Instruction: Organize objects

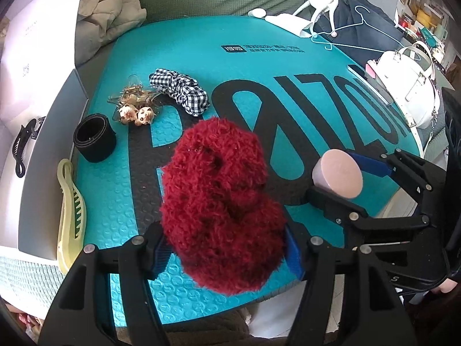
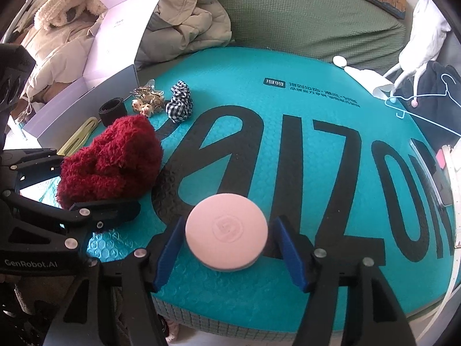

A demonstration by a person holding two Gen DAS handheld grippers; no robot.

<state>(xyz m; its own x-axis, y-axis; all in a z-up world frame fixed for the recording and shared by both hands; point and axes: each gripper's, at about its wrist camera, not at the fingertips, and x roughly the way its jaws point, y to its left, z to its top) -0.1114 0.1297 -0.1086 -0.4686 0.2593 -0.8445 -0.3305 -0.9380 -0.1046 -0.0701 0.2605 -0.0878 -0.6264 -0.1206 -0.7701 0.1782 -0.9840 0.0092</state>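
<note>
Teal mat (image 2: 288,109) with big black letters carries everything here. Largest on it is the fluffy red scrunchie (image 1: 222,204), lying near the mat's front edge, toward its left side. It sits between the blue pads of the left gripper (image 1: 227,255); the fuzz hides the pad faces, so I cannot tell whether they press on it. Next comes the pink round case (image 2: 226,233), also near the front edge and just right of the scrunchie. The right gripper (image 2: 227,255) straddles it with its jaws apart, and a gap shows on each side between pad and case.

Toward the mat's left edge, well behind the scrunchie, lies a row of smaller things: a checked black-and-white scrunchie (image 1: 180,90), a black elastic band (image 1: 93,138) standing on its edge, and between them a tangle of hair ties with two small animal-face charms (image 1: 135,114). A pale yellow hair claw (image 1: 69,216) lies along the left edge itself. Beyond that edge, a black hair claw (image 1: 24,150) rests inside an open white box (image 1: 40,57).
</note>
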